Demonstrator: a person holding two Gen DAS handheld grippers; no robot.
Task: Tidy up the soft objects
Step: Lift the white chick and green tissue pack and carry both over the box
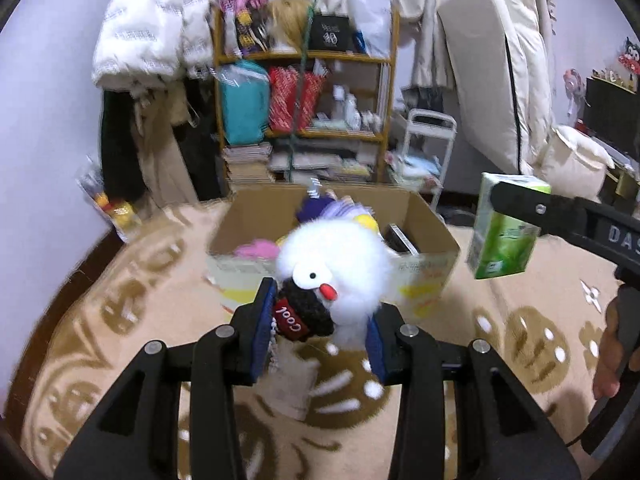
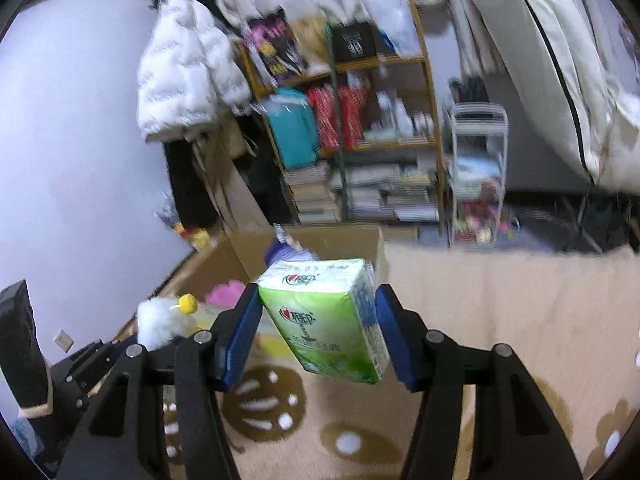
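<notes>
My left gripper (image 1: 320, 320) is shut on a white fluffy plush toy (image 1: 340, 264) with a black knit hat marked "Cool", held above the carpet in front of a cardboard box (image 1: 424, 264). My right gripper (image 2: 318, 328) is shut on a green tissue pack (image 2: 328, 320), held in the air to the right of the box (image 2: 248, 252). The tissue pack (image 1: 504, 236) and the right gripper's finger also show at the right of the left wrist view. The plush toy (image 2: 160, 320) shows at lower left of the right wrist view. The box holds purple, pink and yellow soft items.
A beige patterned carpet (image 1: 120, 340) covers the floor. Behind the box stand a cluttered wooden shelf (image 1: 304, 92), hanging coats (image 1: 148, 40), a white rack (image 1: 428, 144) and a leaning mattress (image 1: 496, 72). A wall runs along the left.
</notes>
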